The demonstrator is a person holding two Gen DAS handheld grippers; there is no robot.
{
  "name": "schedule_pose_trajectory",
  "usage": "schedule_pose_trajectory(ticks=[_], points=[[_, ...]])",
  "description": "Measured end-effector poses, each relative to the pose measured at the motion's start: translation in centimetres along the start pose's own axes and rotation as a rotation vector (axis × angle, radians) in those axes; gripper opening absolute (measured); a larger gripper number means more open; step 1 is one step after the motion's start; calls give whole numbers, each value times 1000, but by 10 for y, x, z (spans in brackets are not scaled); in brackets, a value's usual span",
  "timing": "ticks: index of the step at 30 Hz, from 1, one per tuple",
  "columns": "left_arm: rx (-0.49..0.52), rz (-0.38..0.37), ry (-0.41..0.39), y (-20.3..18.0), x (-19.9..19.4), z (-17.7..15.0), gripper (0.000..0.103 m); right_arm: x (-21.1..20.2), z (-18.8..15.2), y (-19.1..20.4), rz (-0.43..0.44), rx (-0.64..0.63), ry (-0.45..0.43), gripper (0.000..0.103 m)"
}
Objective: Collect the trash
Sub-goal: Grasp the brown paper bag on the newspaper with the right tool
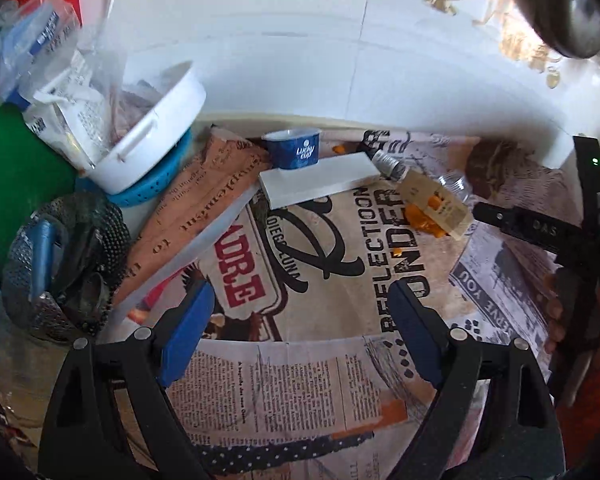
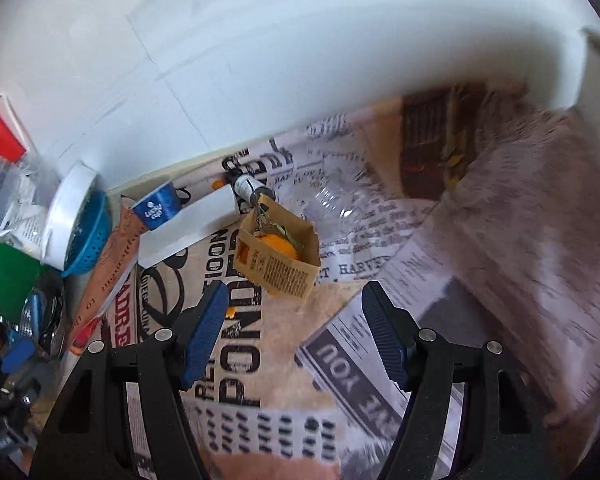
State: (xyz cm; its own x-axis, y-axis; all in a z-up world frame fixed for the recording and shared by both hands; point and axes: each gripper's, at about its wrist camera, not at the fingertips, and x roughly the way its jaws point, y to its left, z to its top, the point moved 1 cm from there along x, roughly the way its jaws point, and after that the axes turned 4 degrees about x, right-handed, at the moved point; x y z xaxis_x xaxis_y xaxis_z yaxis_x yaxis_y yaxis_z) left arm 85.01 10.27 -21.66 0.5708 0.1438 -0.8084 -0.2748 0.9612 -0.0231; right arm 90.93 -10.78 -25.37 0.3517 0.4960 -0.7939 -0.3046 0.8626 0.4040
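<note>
Both hand-held grippers hung over a table covered with a newspaper-print cloth (image 1: 332,248), each with its blue-padded jaws spread apart and nothing between them. The left gripper (image 1: 300,332) pointed down at bare cloth, while the right gripper (image 2: 294,332) hovered a little short of the trash. That trash lay near the wall at the far edge of the table: a small brown cardboard box (image 2: 278,254) lying tilted with something orange inside, a little bottle with a silver cap (image 2: 246,188) touching its upper end, a clear plastic bottle (image 2: 336,204) just beside it, a flat white piece (image 1: 320,182), and a blue paper cup (image 1: 294,148) standing against that white piece. To the left, well apart from the box, a white tub (image 1: 148,140) full of wrappers rested on a blue colander (image 1: 156,182). In the left wrist view the other gripper's black frame showed at the right edge, held by a hand.
</note>
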Motion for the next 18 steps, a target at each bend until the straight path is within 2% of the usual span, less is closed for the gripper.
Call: schedule_pose_trajectory(ticks=[5, 9, 10, 12, 18], points=[[-41, 15, 60, 5, 26, -2, 88, 39, 7, -2, 55, 25, 66, 66], [-48, 24, 73, 8, 33, -5, 88, 51, 11, 6, 54, -4, 59, 65], [-47, 27, 76, 8, 34, -6, 88, 51, 11, 10, 49, -17, 48, 62], [-47, 30, 80, 9, 36, -6, 88, 50, 11, 15, 46, -47, 38, 47], [-50, 12, 76, 7, 35, -6, 88, 34, 8, 26, 43, -99, -12, 44]])
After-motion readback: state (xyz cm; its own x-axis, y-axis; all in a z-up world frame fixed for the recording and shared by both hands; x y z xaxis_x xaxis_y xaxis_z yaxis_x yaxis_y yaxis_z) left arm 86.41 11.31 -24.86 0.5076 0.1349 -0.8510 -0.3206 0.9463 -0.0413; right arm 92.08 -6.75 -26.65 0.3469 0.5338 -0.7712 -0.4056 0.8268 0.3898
